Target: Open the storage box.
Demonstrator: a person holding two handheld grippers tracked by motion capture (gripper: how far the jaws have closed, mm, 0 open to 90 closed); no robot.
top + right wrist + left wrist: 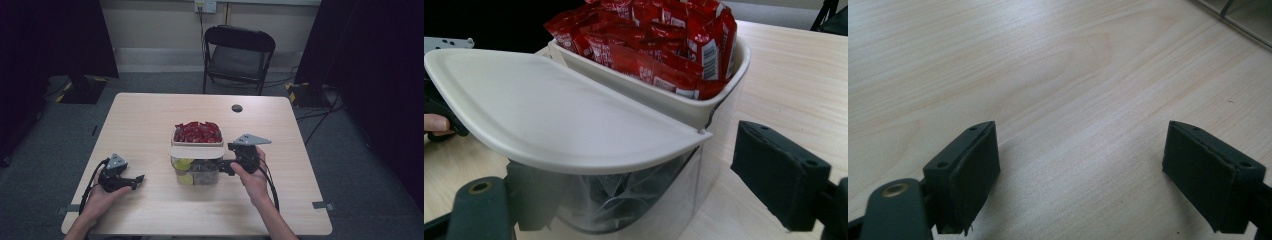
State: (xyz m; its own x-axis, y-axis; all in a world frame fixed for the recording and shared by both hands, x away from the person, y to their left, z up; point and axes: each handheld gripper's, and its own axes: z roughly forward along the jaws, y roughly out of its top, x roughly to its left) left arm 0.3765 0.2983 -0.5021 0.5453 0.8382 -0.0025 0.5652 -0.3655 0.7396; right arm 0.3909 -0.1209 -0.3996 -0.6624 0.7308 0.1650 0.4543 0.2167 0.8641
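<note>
Wood tabletop (pixel 150 120), dark room around it, folding chair (pixel 238 56) behind the far edge. Everything I say is rel. to the clear container (pixel 197 159) sitting roughly mid-table, bit toward my side.

Container's a two-compartment thing: far half is open and stuffed w/ red sachets (pixel 198 131), near half is covered by a cream half-lid (pixel 196 152), w/ yellowish packets (pixel 183 164) and darker stuff visible through the clear wall below it. In the right gripper view the lid (pixel 549 120) spreads flat across, and its straight edge runs across the container at the divide between the two halves.

Key relation imo: right gripper (pixel 227 166) is just beside the container's right wall, pointing into it sideways, jaws apart. From its own cam one jaw sits behind the clear wall under the lid, the other stands off clear of the corner, so the near-right corner is between them but nothing's pinched afaict. Can't tell if the hidden pad touches the plastic.

Left gripper (pixel 136 181) is well off to the container's left, near the table's front, resting low, jaws wide apart over bare wood (pixel 1058 75), nothing between.

So right hand is way nearer. My guess: next move is on that lid edge or the container's corner, and since the lid's straight edge runs left-right, a grip from the right side meets it end-on.
</note>
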